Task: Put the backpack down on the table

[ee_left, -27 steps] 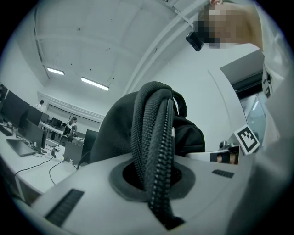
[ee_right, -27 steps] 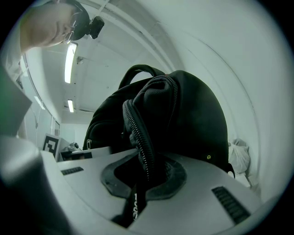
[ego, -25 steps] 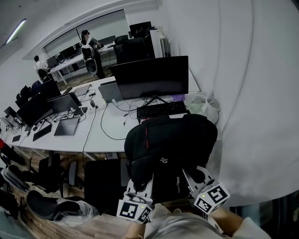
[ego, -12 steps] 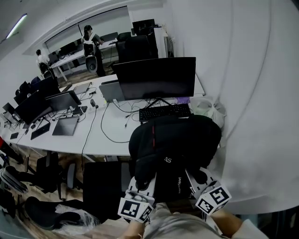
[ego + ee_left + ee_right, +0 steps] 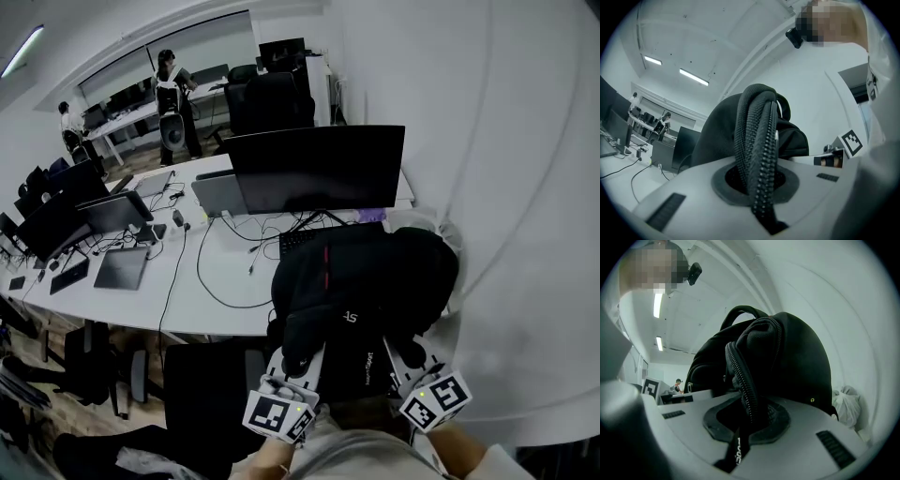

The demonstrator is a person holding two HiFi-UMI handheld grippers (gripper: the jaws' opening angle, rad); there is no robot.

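A black backpack (image 5: 366,281) hangs in the air over the near right end of the white table (image 5: 225,281), in front of a large monitor (image 5: 319,169). My left gripper (image 5: 305,361) is shut on a padded shoulder strap (image 5: 757,140) that runs up between its jaws. My right gripper (image 5: 398,354) is shut on the other strap (image 5: 745,380), by a zipper line. Both grippers sit below the bag's near side, left and right. The bag's bulk (image 5: 797,362) fills the right gripper view. In the head view the bag hides most of the keyboard (image 5: 302,240).
A grey laptop (image 5: 220,192), cables and more screens (image 5: 112,211) lie along the table's left part. A black office chair (image 5: 211,384) stands at the near edge below the bag. A white wall (image 5: 506,187) is close on the right. Two people (image 5: 169,84) stand far back.
Both grippers and the backpack have moved forward toward the table. The bag now covers most of the keyboard and the white bag by the wall. Both grips on the straps are unchanged.
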